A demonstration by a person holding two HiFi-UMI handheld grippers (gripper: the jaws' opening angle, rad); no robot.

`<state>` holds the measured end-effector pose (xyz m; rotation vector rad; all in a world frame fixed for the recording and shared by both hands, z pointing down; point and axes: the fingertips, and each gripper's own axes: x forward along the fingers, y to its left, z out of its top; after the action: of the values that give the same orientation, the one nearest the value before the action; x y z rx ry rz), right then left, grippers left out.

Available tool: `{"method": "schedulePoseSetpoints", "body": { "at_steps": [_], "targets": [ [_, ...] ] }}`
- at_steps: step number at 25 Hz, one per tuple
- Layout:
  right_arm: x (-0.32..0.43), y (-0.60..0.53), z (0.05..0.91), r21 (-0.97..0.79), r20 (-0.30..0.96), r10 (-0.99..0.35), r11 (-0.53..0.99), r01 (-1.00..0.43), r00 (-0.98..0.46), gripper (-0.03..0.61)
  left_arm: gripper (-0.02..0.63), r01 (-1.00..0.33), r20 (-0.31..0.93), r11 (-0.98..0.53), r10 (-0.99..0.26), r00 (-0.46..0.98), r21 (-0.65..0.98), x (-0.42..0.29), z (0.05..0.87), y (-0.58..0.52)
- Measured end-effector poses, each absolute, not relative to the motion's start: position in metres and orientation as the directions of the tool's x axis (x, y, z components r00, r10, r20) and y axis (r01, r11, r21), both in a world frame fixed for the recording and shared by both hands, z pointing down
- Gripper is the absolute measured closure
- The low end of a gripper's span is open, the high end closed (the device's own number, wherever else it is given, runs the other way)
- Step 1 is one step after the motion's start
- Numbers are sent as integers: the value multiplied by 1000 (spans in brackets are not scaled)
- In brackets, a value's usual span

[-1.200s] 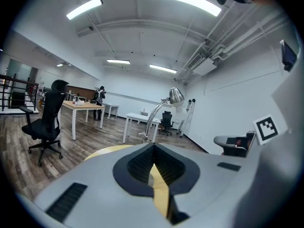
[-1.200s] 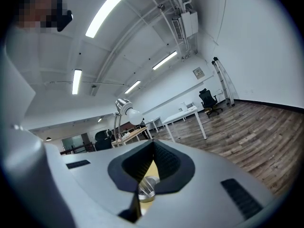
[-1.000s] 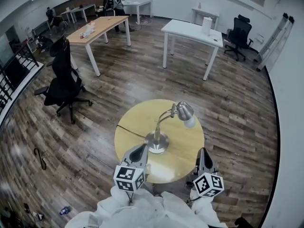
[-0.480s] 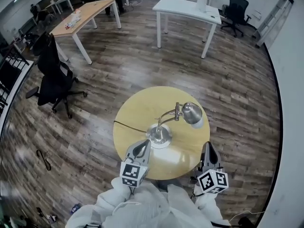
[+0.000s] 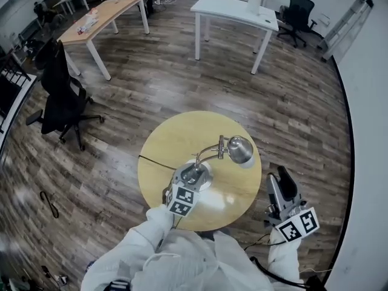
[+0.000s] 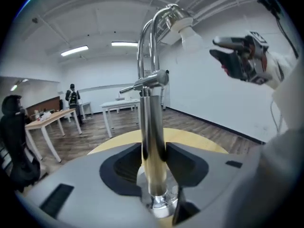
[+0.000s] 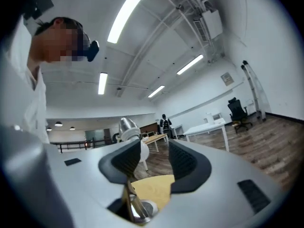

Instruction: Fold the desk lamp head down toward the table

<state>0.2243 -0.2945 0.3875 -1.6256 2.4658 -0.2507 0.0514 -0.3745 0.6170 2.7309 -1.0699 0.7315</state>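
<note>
A chrome desk lamp stands on the round yellow table (image 5: 176, 138), its head (image 5: 239, 149) raised on a curved arm to the right of its base (image 5: 205, 176). My left gripper (image 5: 193, 173) is low at the base. Its jaws have just been opening, and the upright stem (image 6: 153, 127) stands between them with no grip seen. In the left gripper view the lamp head (image 6: 178, 25) is high above. My right gripper (image 5: 280, 176) hovers beyond the table's right edge, level. Its jaws have also just been opening and hold nothing. Through their gap (image 7: 152, 158) the lamp head (image 7: 127, 126) shows further off.
The lamp's black cable (image 5: 157, 162) runs left across the table. On the wooden floor behind are a black office chair (image 5: 57, 102), a wooden table (image 5: 103, 17) and a white table (image 5: 236, 11). A ladder (image 5: 342, 23) leans at the far right.
My left gripper went forward and down from the table's near edge onto the lamp's stem. My right gripper swung out to the right and rose, off the table's edge.
</note>
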Motion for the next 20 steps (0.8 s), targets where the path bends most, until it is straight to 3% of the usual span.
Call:
{"method": "schedulePoseSetpoints", "body": {
  "at_steps": [1,3,7,10,12,20],
  "targets": [
    [219,-295,374,-167,-50,-894,448,-879,-446,394,459,-656,478,-752,-599,643,-61,51,618,-377],
    [202,-297,349,-10,3,-816,579,-815,-579,386,465,-645,465,-764,-576,673,-14,50,619,-377],
    [154,-306,324,183,263,-569,822,-538,-779,357,466,-628,441,-778,-558,703,15,51,619,-377],
    [128,-323,330,181,469,-426,904,-388,-774,357,468,-620,437,-784,-552,710,17,50,618,-378],
    [119,-337,336,192,543,-386,922,-337,-746,357,468,-620,437,-785,-552,710,17,49,618,-378],
    [103,-352,338,113,585,-309,947,-302,-750,359,468,-628,427,-778,-561,709,22,51,618,-378]
  ]
}}
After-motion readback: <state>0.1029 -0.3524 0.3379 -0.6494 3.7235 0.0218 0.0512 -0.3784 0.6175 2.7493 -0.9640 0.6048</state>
